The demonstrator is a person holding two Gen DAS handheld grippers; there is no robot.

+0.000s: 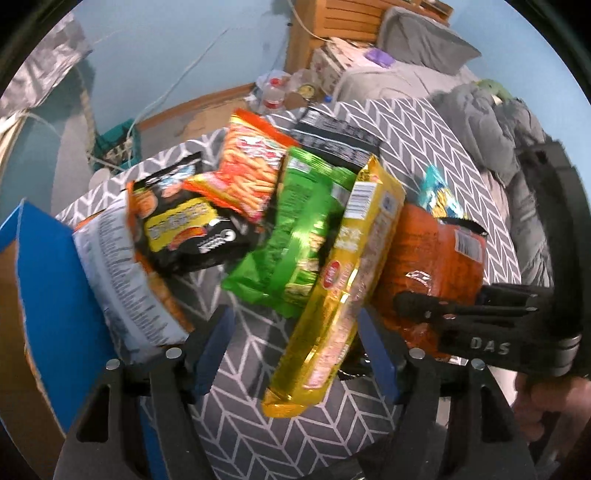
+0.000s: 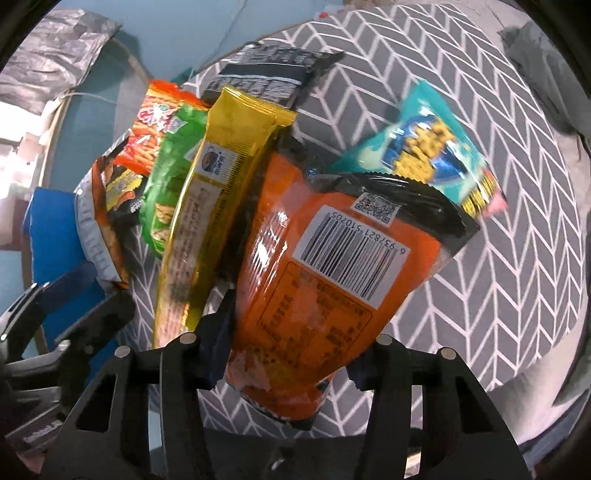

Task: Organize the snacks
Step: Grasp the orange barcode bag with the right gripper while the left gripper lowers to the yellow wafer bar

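Observation:
Several snack packets lie on a grey chevron-patterned table [image 1: 266,424]. My left gripper [image 1: 295,347] is open; a long yellow packet [image 1: 343,280] lies between its blue pads, touching neither. My right gripper [image 2: 291,354] is open around the lower end of an orange packet with a barcode [image 2: 325,280], which also shows in the left wrist view [image 1: 436,251]. A green packet [image 1: 303,229], a black and yellow packet [image 1: 184,229], a red-orange stick-snack packet [image 1: 251,162], a white packet [image 1: 122,266], a black packet [image 1: 332,140] and a teal packet [image 2: 436,147] lie around.
A blue box [image 1: 48,295] stands at the table's left edge. A bed with grey bedding [image 1: 406,74] and grey clothing [image 1: 498,125] lies beyond the table. Bottles and clutter [image 1: 280,88] sit on the floor by a wooden cabinet [image 1: 332,22].

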